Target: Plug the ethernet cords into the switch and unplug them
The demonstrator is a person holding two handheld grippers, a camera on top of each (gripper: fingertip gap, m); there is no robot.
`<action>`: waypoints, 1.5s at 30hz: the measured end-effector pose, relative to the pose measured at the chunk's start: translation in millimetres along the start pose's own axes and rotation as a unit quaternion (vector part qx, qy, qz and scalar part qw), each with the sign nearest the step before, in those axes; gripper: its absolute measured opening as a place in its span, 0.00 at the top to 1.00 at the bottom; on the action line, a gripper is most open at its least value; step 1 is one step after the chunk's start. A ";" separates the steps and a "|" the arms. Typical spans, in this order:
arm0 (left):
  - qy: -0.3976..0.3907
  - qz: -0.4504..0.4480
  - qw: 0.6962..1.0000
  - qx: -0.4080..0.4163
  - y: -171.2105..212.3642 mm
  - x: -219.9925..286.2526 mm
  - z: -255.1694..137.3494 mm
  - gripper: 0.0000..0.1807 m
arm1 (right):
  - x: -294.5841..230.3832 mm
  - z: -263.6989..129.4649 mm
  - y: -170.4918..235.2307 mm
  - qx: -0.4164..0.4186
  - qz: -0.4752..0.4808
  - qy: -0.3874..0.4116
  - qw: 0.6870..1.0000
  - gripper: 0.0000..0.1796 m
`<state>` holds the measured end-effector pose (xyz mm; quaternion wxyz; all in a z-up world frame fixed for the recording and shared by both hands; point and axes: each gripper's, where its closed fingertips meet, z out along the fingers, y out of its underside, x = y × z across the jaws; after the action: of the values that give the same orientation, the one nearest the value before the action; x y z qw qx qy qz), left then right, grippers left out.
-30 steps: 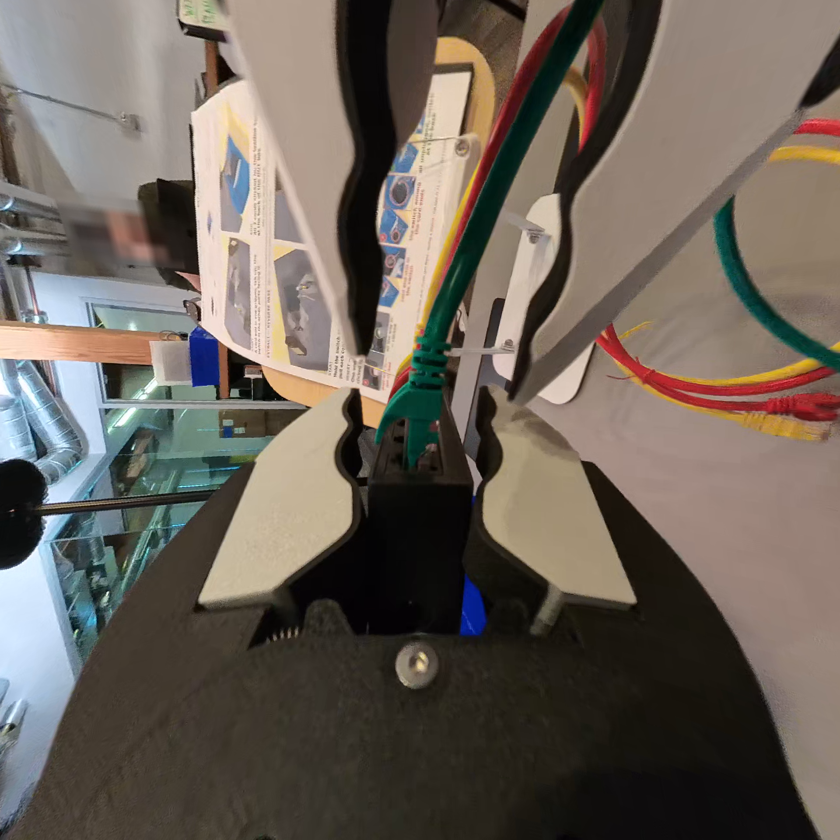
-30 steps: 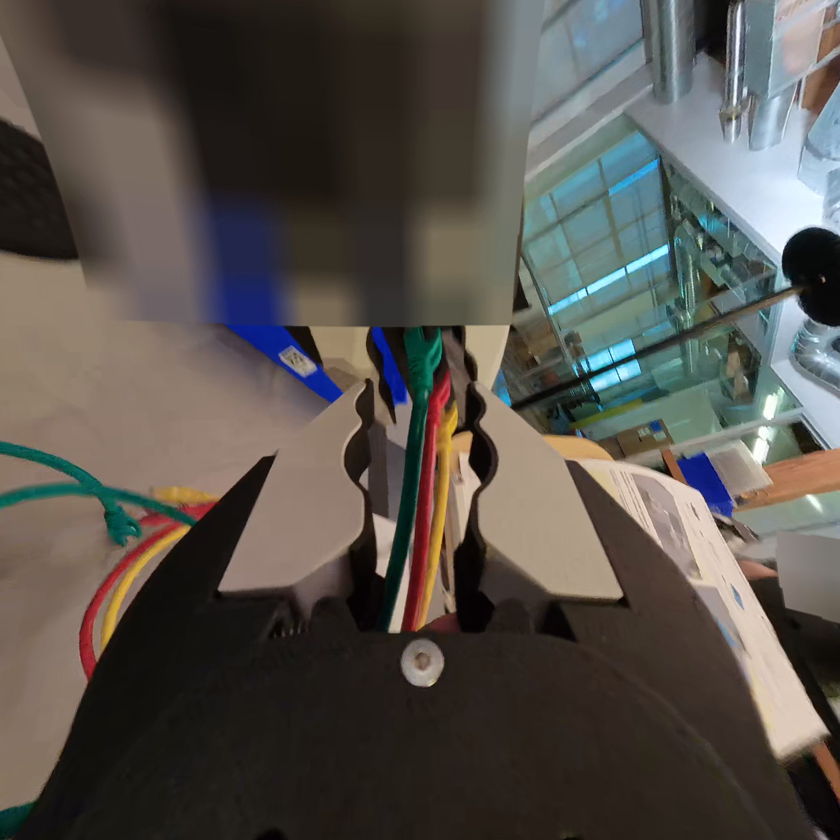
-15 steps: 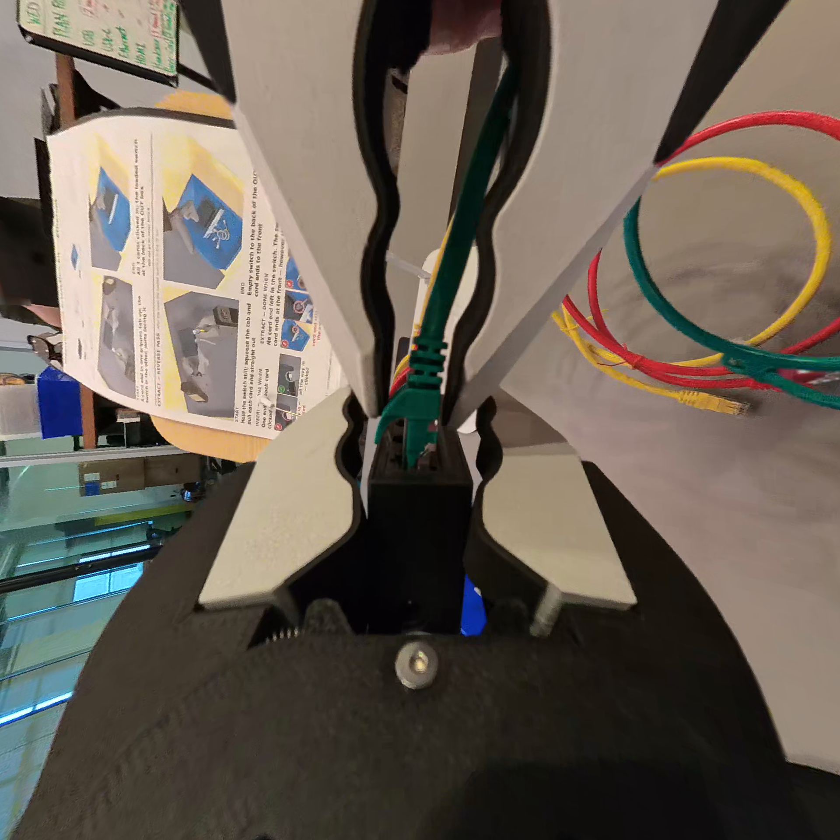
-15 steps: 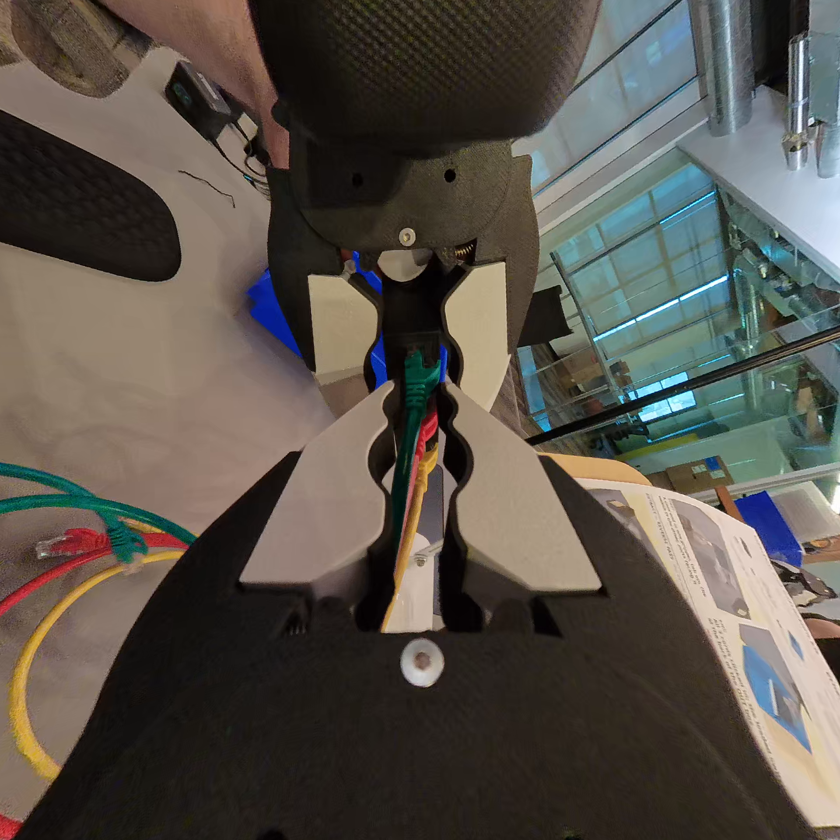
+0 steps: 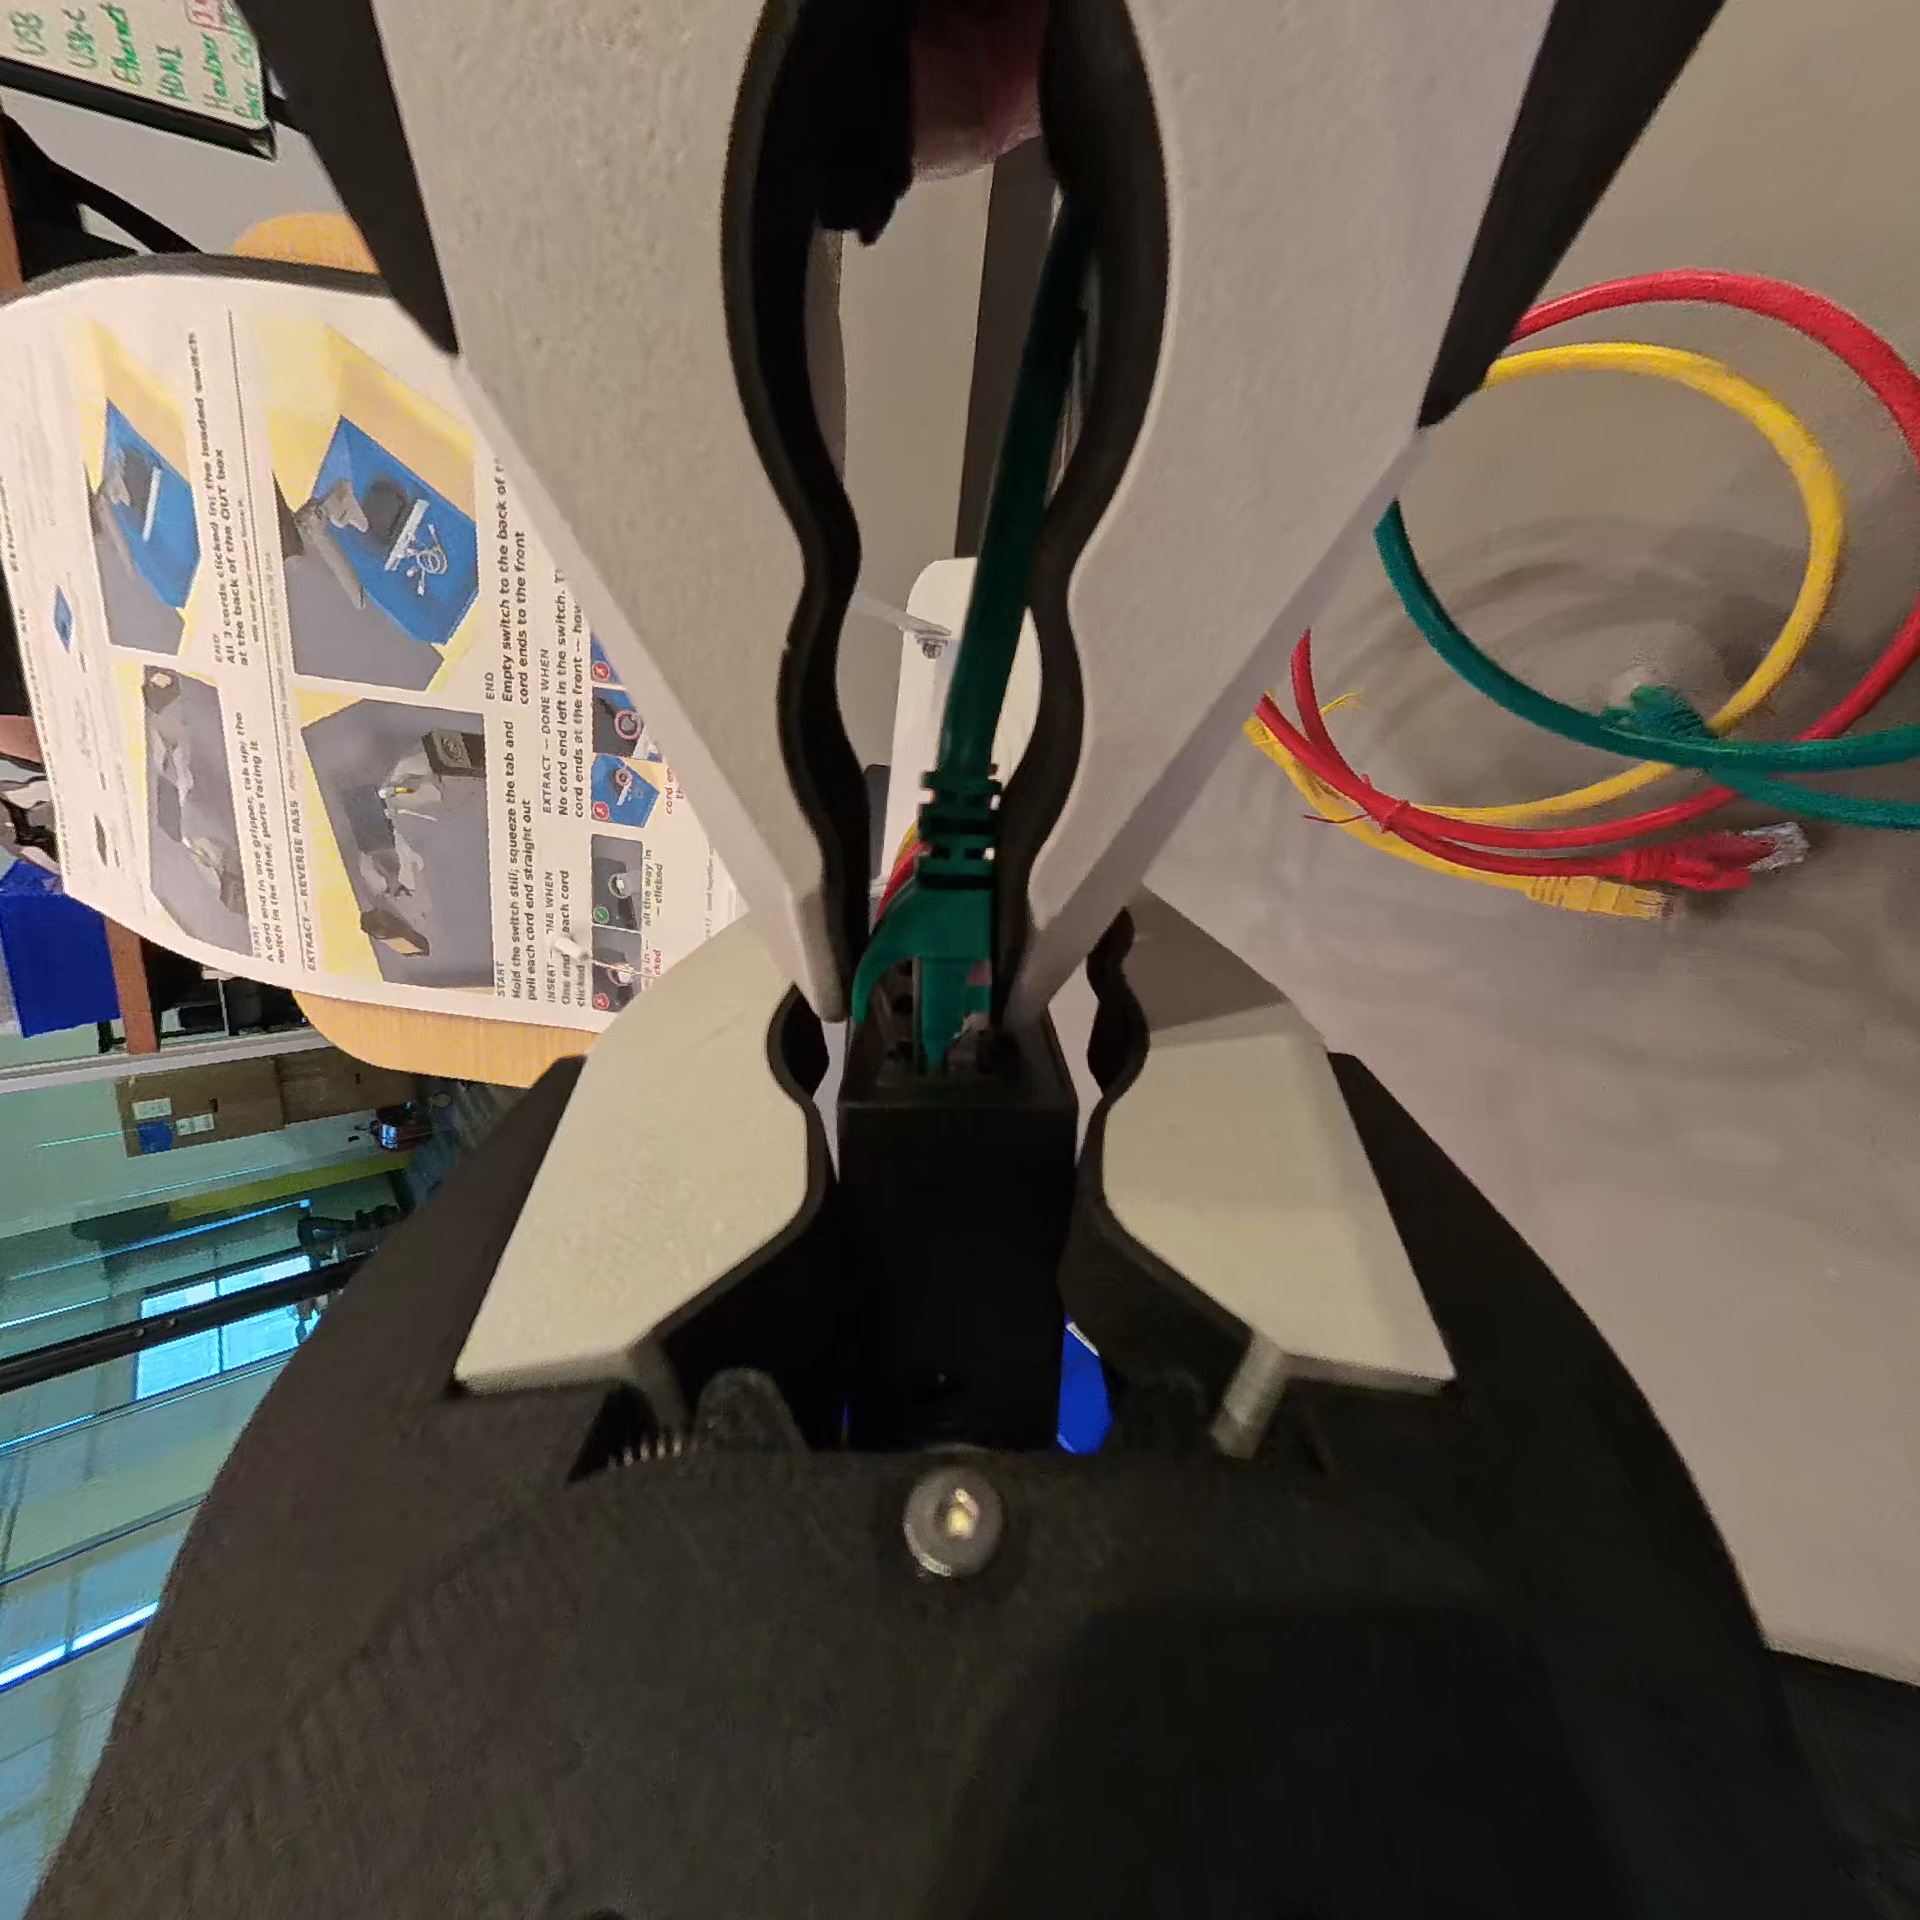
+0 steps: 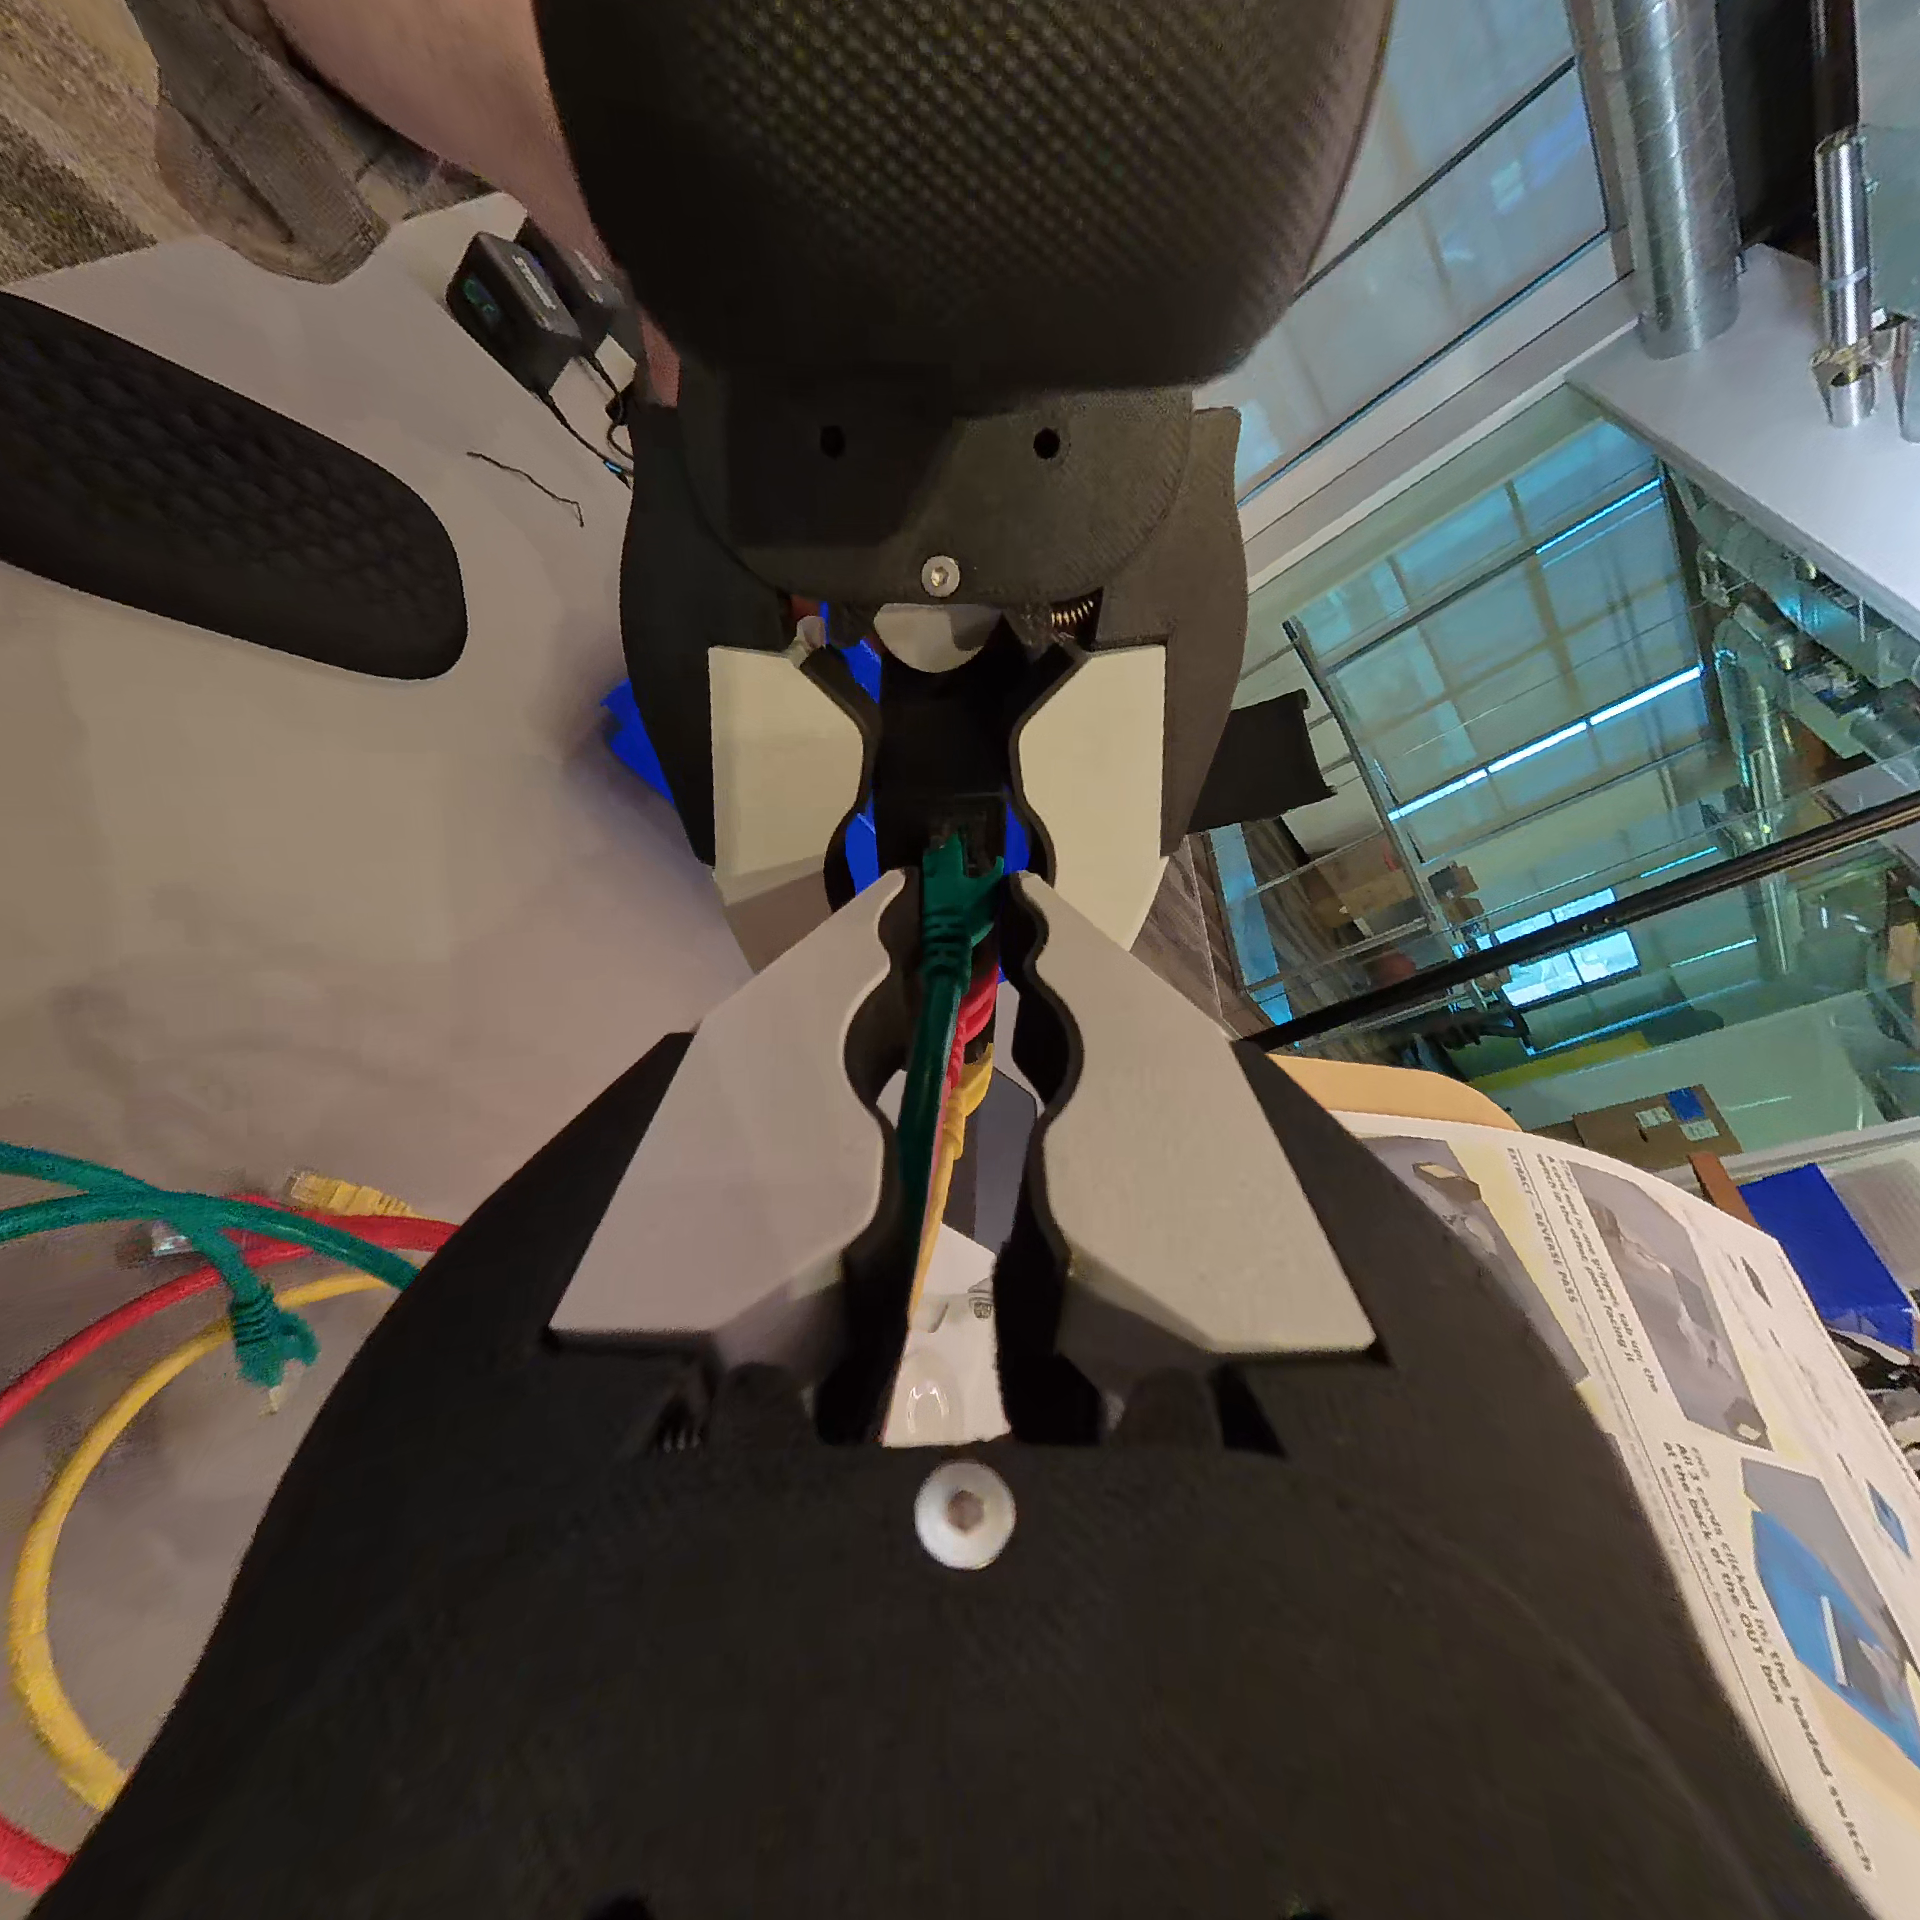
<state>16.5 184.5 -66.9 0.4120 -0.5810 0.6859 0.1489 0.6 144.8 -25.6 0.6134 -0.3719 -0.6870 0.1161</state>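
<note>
The left gripper (image 5: 951, 1023) is clamped on the black switch (image 5: 954, 1174), ports facing out. Facing it, the right gripper (image 6: 961, 883) is closed around the green cord (image 6: 940, 997), whose plug sits in a port. 3 loose ends lie on the grey table (image 5: 1558, 1091).

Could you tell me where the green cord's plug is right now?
The green plug sits in the black switch held by the left gripper, between the right gripper's fingertips.
</note>
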 end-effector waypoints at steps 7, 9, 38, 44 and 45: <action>0.016 -0.004 1.000 0.022 -9.1 -2.7 -4.4 0.73 | 5.5 -5.0 1.8 -0.002 -0.003 0.015 1.000 0.94; 0.028 -0.005 0.999 0.023 -8.3 -2.4 -9.1 0.74 | 7.6 -7.7 6.5 -0.007 -0.001 0.019 1.000 0.94; -0.053 0.050 0.997 -0.019 -5.0 -17.4 -13.1 0.83 | 10.2 -23.9 -0.2 -0.019 -0.032 0.032 0.999 0.93; -0.050 0.047 0.998 -0.013 -6.6 -17.2 -12.7 0.83 | 10.1 -24.5 -0.1 -0.023 -0.032 0.031 0.999 0.94; -0.050 0.048 0.998 -0.012 -6.5 -17.6 -12.9 0.83 | 10.2 -24.2 0.0 -0.022 -0.031 0.031 0.999 0.94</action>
<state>17.1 185.6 -44.2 0.4309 -0.5444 0.6896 0.2058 23.4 144.3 -12.6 0.6289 -0.3675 -0.6815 0.0704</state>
